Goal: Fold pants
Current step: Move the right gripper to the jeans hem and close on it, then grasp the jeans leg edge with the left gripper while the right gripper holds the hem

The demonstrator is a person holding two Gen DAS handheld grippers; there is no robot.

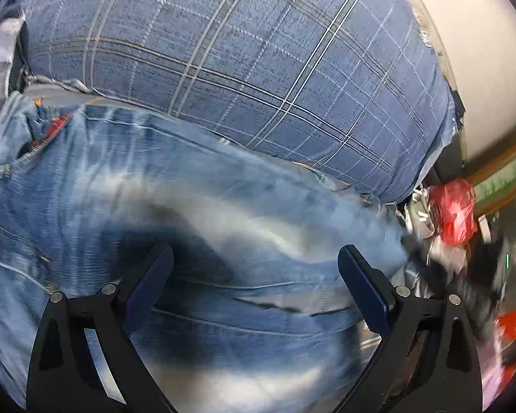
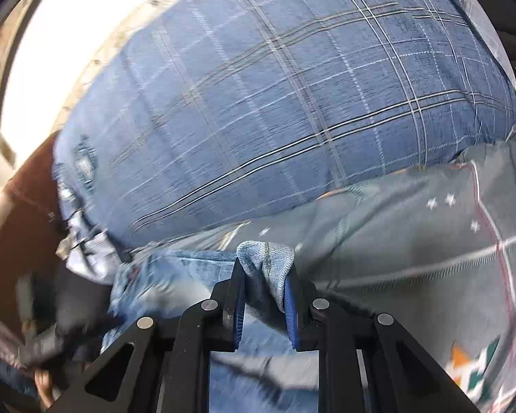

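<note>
Faded blue jeans [image 1: 127, 186] lie spread over the bed, with the waistband and a red tag at the left of the left wrist view. My left gripper [image 1: 256, 254] is open, its jaws wide apart just above the denim, holding nothing. My right gripper [image 2: 266, 272] is shut on a folded hem of the jeans [image 2: 266, 258], which sticks up between its blue pads. The rest of the jeans [image 2: 161, 285] trails to the left below it.
A big blue plaid pillow [image 1: 240, 51] fills the back in both views [image 2: 275, 103]. A grey bedsheet with stars [image 2: 412, 241] lies at right. A red bag [image 1: 454, 210] and clutter sit off the bed's right edge. A pale wall [image 1: 481, 51] stands behind.
</note>
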